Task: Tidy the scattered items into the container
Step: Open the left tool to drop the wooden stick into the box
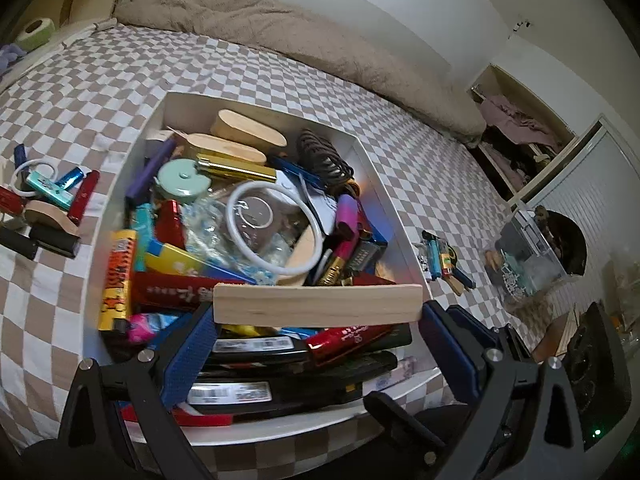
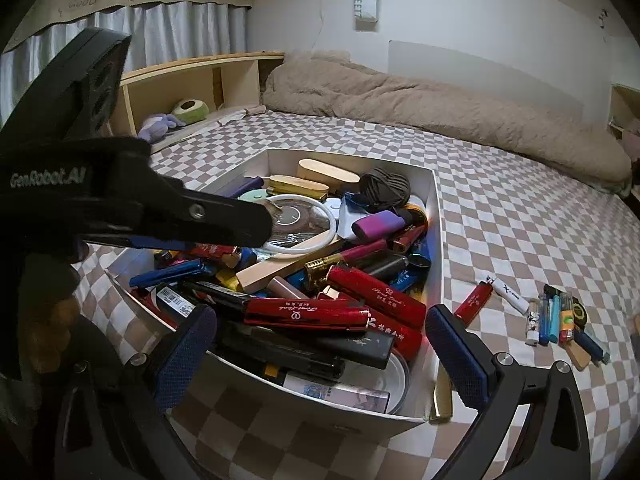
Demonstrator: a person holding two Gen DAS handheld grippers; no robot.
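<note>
Home bedroom. Bed (image 2: 520, 216) with brown-and-white checked sheet; beige fleece blanket (image 2: 420, 108) bunched along its far edge by the wall. Wooden headboard shelf (image 2: 200, 80) at the far left corner holds plush toys (image 2: 172, 118). Curtained window (image 2: 168, 28) above. Open wardrobe with hanging clothes (image 1: 516, 128) beyond the bed's right edge.

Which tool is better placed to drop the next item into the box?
Left. The left tool already holds a wooden block between its pads above the white box; opening should drop it in. The right tool is open and carries nothing.
</note>
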